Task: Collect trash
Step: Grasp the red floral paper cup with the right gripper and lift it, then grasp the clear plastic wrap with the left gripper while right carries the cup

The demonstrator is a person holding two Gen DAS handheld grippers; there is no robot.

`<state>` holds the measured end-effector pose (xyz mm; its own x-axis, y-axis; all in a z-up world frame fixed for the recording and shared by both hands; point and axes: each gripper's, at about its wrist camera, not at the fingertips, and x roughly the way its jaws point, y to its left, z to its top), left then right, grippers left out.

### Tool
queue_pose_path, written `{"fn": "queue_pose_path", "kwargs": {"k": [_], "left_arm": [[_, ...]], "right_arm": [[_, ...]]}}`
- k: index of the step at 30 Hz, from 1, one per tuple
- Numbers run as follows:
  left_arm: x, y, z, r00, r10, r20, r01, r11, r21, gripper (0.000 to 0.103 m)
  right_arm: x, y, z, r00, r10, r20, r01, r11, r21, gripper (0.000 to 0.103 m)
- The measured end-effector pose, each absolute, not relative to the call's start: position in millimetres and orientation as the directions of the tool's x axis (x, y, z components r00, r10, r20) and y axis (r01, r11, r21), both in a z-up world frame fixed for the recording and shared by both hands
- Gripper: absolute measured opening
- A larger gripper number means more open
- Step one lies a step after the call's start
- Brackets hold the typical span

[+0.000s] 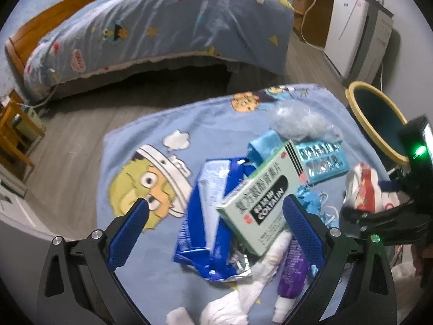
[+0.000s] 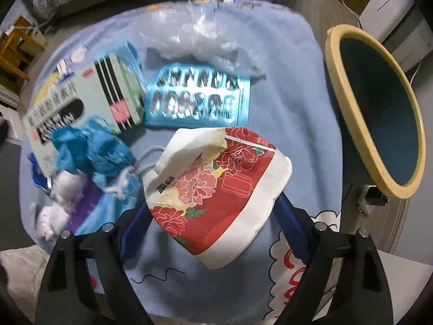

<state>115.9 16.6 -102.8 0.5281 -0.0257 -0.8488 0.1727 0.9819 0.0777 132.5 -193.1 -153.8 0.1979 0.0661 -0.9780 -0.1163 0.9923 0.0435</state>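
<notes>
A heap of trash lies on a light blue cartoon blanket (image 1: pixel 81 243). My left gripper (image 1: pixel 216 211) hangs open over a blue foil wrapper (image 1: pixel 205 216) and a pale green medicine box (image 1: pixel 265 200), touching neither. A purple tube (image 1: pixel 293 270) and white tissue (image 1: pixel 243 292) lie near its right finger. My right gripper (image 2: pixel 213 211) stands wide, its fingers on either side of a crumpled red-and-white flowered paper package (image 2: pixel 216 189) whose edges hide the tips. I see no squeeze on it. A blue blister pack (image 2: pixel 197 97) and clear plastic film (image 2: pixel 205 32) lie beyond. The yellow-rimmed bin (image 2: pixel 335 81) stands right.
A bed with a blue patterned cover (image 1: pixel 162 27) stands behind the blanket across grey wood floor. White appliances (image 1: pixel 349 32) line the far right wall, and wooden furniture (image 1: pixel 13 135) stands at the left. Crumpled blue plastic (image 2: pixel 92 146) lies on the medicine box (image 2: pixel 81 103).
</notes>
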Motion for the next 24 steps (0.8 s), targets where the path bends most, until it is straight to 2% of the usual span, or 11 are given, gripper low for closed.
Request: {"fn": "queue_pose_path", "kwargs": {"k": [8,16,24], "left_arm": [[131,-12,-120,0.540,0.010,-0.842,0.220,0.964,0.153,0.098],[168,-54,-113,0.551,-0.086,-0.830,0.267,0.960,0.079,0.098],[205,-99,-139,0.504,-0.128,-0.854,0.346,0.936,0.064,0.098]], "right_arm": [[151,-231,-104,0.291,0.096,-0.952,-0.037,0.995,0.089,0.085],[172,-275,-74,0.386,0.070,-0.920,0.003,0.997,0.077,0.085],[189,-306,-72,0.409,0.050,-0.911,0.024,0.998,0.066,0.085]]}}
